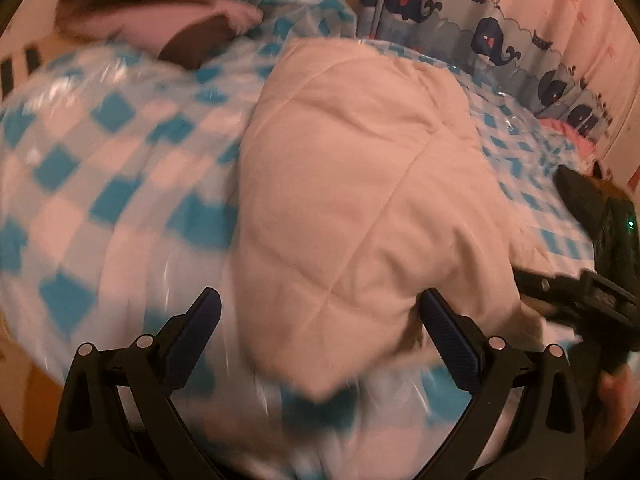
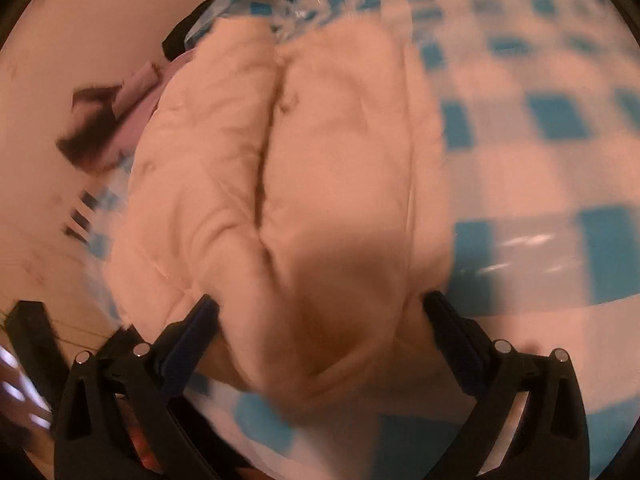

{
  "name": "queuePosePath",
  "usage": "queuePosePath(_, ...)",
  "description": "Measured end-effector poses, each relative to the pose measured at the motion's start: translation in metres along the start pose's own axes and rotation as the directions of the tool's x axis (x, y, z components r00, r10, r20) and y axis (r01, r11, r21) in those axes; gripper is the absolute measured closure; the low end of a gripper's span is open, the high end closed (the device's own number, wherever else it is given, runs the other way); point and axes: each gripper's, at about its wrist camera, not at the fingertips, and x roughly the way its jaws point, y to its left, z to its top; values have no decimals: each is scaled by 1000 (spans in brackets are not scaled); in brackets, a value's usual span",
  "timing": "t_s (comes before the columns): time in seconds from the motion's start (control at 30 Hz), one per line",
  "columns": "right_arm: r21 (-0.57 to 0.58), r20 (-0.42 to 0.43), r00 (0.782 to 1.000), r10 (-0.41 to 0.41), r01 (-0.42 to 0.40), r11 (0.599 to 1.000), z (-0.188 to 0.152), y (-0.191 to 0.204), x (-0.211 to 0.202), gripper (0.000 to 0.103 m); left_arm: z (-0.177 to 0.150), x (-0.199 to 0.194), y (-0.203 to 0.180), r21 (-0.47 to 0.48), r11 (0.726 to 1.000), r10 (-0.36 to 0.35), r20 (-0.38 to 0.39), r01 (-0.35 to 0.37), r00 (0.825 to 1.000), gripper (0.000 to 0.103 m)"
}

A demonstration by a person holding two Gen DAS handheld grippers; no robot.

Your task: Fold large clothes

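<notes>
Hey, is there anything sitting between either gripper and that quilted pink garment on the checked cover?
Nothing visible does. The left gripper and the right gripper are both open, with the pink quilted garment directly ahead between their fingers, lying on the blue checked cover.

Blue-checked plastic sheet (image 1: 100,168) on surface; quilted cream garment (image 1: 352,184) atop

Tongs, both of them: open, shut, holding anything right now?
Left tongs: open, the pale quilted garment lies between the fingers, not clamped.
Right tongs: open, spread either side of the same garment, not pinching it.
</notes>
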Motion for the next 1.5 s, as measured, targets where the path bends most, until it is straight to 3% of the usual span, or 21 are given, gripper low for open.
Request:
queuePosePath(0.1,69,-54,979,196,-192,979,-1,5,15,5,27,0,-17,78,994,72,73,-78,995,7)
queuePosePath(0.13,56,-75,976,206,-202,978,-3,6,18,5,33,-8,-27,123,988,77,88,-88,993,7)
queuePosePath(0.23,1,-57,989,139,-139,990,-5,-3,0,5,33,-31,-32,208,976,42,75,-57,996,7)
queuePosePath(0.33,-27,87,992,87,-84,996,10,-17,-42,5,35,-63,-22,168,985,3,159,-30,987,7)
queuePosePath(0.4,-3,126,989,79,-79,997,40,-27,-52,5,54,-71,-16,131,991,-4,232,-27,973,7)
queuePosePath(0.5,27,94,992,79,-82,996,96,-36,-32,5,89,-45,-12,92,996,-10,279,-17,960,7)
queuePosePath(0.57,65,89,996,18,-24,998,126,-43,-10,5,103,-4,-3,83,994,43,254,-66,966,7)
queuePosePath(0.6,128,64,997,52,-60,990,138,-52,7,5,100,33,-4,71,997,-7,129,-3,992,7)
queuePosePath(0.63,195,24,986,167,-169,966,147,-55,32,5,96,59,0,35,996,-80,22,79,997,7)
queuePosePath(0.67,250,-23,964,266,-252,935,153,-58,53,5,80,73,0,-24,993,-120,-3,120,993,7)
queuePosePath(0.73,213,-73,938,338,-317,924,164,-49,79,5,62,70,-14,34,999,-37,43,36,998,8)
queuePosePath(0.77,187,-87,929,360,-340,922,173,-48,82,5,59,66,-18,39,999,-39,35,38,999,8)
queuePosePath(0.87,170,-33,923,384,-374,912,190,-61,62,5,63,50,-22,60,993,-101,-9,102,995,8)
queuePosePath(0.97,114,14,918,397,-396,911,193,-71,23,5,88,19,-6,-43,983,-176,101,181,979,8)
queuePosePath(1.03,101,-5,907,422,-419,902,199,-69,22,5,110,15,-14,-46,974,-212,152,221,965,8)
queuePosePath(1.13,148,-75,894,442,-428,892,217,-58,54,5,133,47,-46,-38,973,-224,118,230,968,8)
queuePosePath(1.23,204,-120,817,564,-535,820,227,-42,80,5,135,100,-66,-63,982,-176,20,176,984,8)
queuePosePath(1.33,130,-172,695,698,-687,715,229,-2,66,5,133,98,-89,29,980,-198,33,197,980,8)
queuePosePath(1.43,44,-214,694,687,-696,717,228,20,45,4,138,90,-92,35,971,-236,36,235,971,8)
queuePosePath(1.5,7,-200,673,712,-725,688,230,21,26,4,142,80,-100,38,955,-294,51,293,954,8)
